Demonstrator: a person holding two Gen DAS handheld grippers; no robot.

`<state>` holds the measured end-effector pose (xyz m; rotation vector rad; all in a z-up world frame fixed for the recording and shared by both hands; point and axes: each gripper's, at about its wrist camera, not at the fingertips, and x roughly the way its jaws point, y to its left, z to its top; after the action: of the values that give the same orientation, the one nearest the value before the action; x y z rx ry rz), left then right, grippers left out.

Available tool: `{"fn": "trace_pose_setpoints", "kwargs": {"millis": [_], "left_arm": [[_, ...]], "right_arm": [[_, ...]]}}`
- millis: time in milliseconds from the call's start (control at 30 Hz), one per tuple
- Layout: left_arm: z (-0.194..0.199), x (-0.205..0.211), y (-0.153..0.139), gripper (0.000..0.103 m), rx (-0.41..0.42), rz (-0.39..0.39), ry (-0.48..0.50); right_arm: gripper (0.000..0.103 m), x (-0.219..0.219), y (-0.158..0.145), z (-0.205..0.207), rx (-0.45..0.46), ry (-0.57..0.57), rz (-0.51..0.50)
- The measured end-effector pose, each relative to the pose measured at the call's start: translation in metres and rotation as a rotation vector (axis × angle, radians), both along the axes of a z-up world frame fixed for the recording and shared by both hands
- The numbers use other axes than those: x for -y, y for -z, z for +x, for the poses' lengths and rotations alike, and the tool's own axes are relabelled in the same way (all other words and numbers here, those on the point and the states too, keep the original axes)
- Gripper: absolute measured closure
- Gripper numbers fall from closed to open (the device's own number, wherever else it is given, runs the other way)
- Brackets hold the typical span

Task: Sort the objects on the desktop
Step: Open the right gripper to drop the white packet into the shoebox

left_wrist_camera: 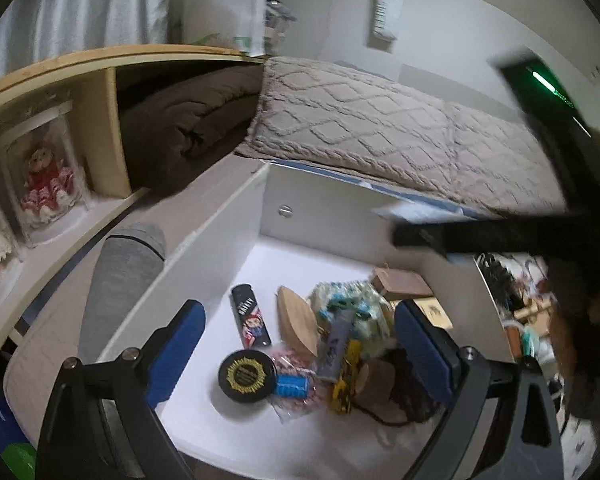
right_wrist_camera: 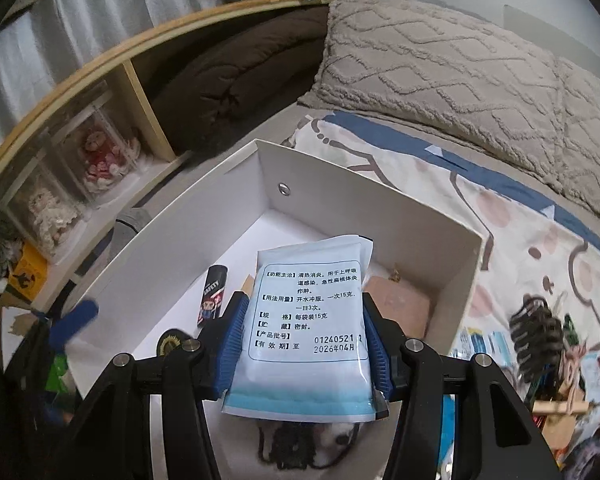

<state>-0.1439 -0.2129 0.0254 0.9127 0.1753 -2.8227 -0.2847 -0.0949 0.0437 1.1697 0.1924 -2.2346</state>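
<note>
bed [right_wrist_camera: 440,184] with patterned sheet, bearing a grey knitted blanket [right_wrist_camera: 452,60] and an open white box [right_wrist_camera: 204,232]. right tongs [right_wrist_camera: 305,340] clamped on a white-and-blue medicine sachet [right_wrist_camera: 308,320], held over the box interior. left tongs [left_wrist_camera: 296,344] spread open and empty above the box contents: a black lighter [left_wrist_camera: 250,316], a round black tin [left_wrist_camera: 247,376] and a wooden leaf-shaped piece [left_wrist_camera: 298,320] on the box floor.
</note>
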Motion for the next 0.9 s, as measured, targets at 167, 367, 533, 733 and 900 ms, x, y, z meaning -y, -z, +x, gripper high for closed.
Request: {"fn": "trace_pose_setpoints", "kwargs": {"millis": [167,367,533,733,900], "left_arm": [[0.009,-0.010,0.001,0.007,-0.019,-0.038,0.030],[0.013,-0.005,0.002,0.007,-0.052,-0.038,0.007],[0.012,0.002,0.003,0.007,-0.048,-0.030,-0.003],[0.013,0.005,0.004,0.007,-0.049,0.001,0.006],[0.013,0.001,0.005,0.007,-0.045,-0.012,0.006]], "right_arm": [[0.048,0.027,0.001,-0.014,0.003,-0.010,0.044],[0.048,0.068,-0.002,-0.035,-0.004,-0.011,0.078],[0.044,0.092,0.000,-0.052,-0.021,0.015,0.106],[0.000,0.086,-0.009,-0.050,-0.081,0.017,0.038],[0.000,0.073,-0.017,-0.045,-0.104,0.008,0.021]]}}
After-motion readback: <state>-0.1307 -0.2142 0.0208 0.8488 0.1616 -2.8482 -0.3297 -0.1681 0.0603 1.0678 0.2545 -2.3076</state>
